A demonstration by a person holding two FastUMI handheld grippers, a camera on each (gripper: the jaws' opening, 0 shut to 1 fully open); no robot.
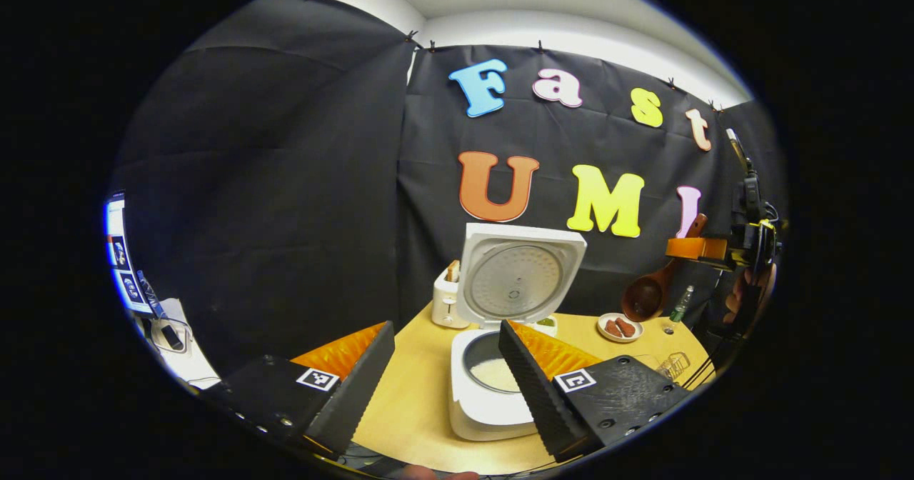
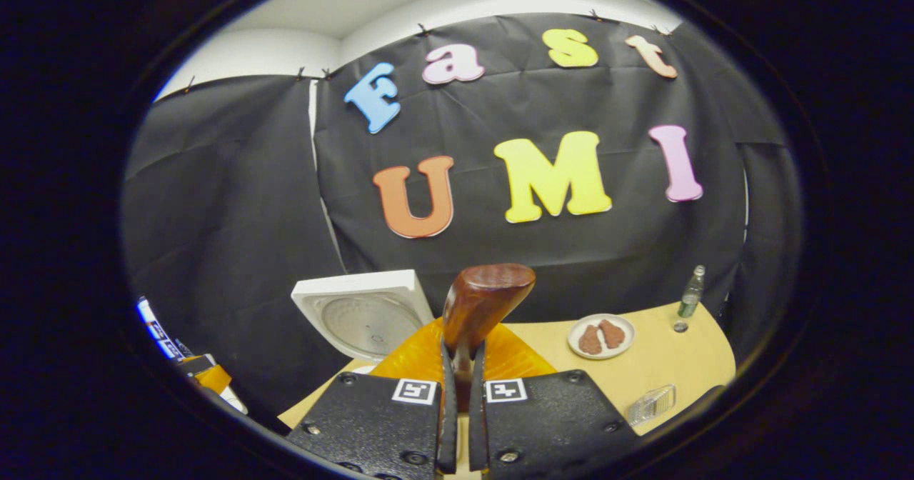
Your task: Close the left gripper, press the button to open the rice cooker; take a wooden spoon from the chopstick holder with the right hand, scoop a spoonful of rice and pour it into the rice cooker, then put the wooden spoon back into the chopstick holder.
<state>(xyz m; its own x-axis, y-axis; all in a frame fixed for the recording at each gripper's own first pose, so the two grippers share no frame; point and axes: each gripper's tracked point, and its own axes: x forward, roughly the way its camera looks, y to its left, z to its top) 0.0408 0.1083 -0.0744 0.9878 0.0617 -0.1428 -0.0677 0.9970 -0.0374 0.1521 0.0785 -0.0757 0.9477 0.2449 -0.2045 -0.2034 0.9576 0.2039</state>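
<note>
Here, right hand-held gripper clamping the spoon handle, raised above the counter, left hand-held gripper hanging spread apart before the open cooker, rice inside.

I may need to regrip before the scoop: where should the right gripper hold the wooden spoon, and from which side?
Grip the wooden spoon on its thin handle near the top end, where the right gripper is shut on it now. Come from the handle end, away from the bowl; the handle is narrow enough for both fingers, and the round bowl hangs free below for scooping.
</note>
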